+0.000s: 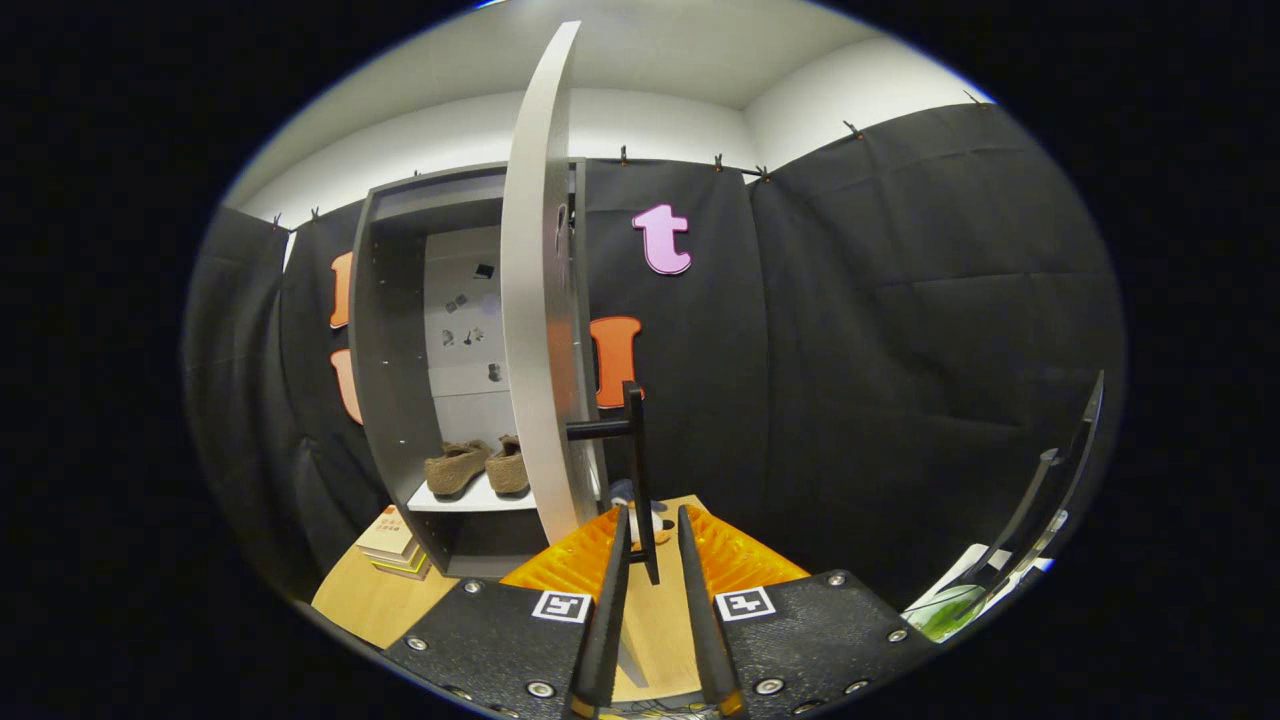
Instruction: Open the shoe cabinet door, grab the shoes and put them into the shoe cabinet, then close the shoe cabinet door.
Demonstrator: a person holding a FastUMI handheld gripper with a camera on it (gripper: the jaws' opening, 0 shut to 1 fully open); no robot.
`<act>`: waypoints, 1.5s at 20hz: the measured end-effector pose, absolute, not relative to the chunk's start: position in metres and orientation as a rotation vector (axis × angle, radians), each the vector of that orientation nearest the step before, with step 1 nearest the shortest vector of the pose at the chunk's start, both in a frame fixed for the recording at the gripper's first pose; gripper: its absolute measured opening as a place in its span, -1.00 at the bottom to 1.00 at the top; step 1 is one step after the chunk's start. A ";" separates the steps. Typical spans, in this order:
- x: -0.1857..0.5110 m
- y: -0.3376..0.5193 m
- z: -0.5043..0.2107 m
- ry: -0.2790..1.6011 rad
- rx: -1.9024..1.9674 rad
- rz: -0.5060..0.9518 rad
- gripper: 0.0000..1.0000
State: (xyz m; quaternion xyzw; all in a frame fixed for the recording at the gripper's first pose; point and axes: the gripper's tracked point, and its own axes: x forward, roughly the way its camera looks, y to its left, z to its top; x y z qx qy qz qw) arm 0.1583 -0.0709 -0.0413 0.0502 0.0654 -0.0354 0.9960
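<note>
The grey shoe cabinet [395,330] stands open, and its pale door [535,300] is swung out toward me, seen nearly edge-on. A pair of tan shoes [478,466] sits side by side on the white shelf [470,500] inside. The door's black bar handle [634,440] hangs upright, its lower end dropping between my fingers. My gripper [652,512] is open by a narrow gap. The handle lies close to the left finger [612,560], and a gap shows between it and the right finger [695,560].
A stack of books [395,540] lies on the wooden surface [370,600] at the cabinet's lower left corner. A dark slanted stand [1040,500] with a green and white thing [945,610] at its foot is far off to the right. Black cloth walls close the booth behind.
</note>
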 end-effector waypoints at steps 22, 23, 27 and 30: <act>0.160 0.031 -0.037 0.113 0.068 0.299 -0.20; 0.161 0.032 -0.037 0.113 0.069 0.306 -0.18; 0.168 0.043 -0.038 0.110 0.100 0.342 -0.18; 0.169 0.050 -0.039 0.113 0.128 0.384 -0.18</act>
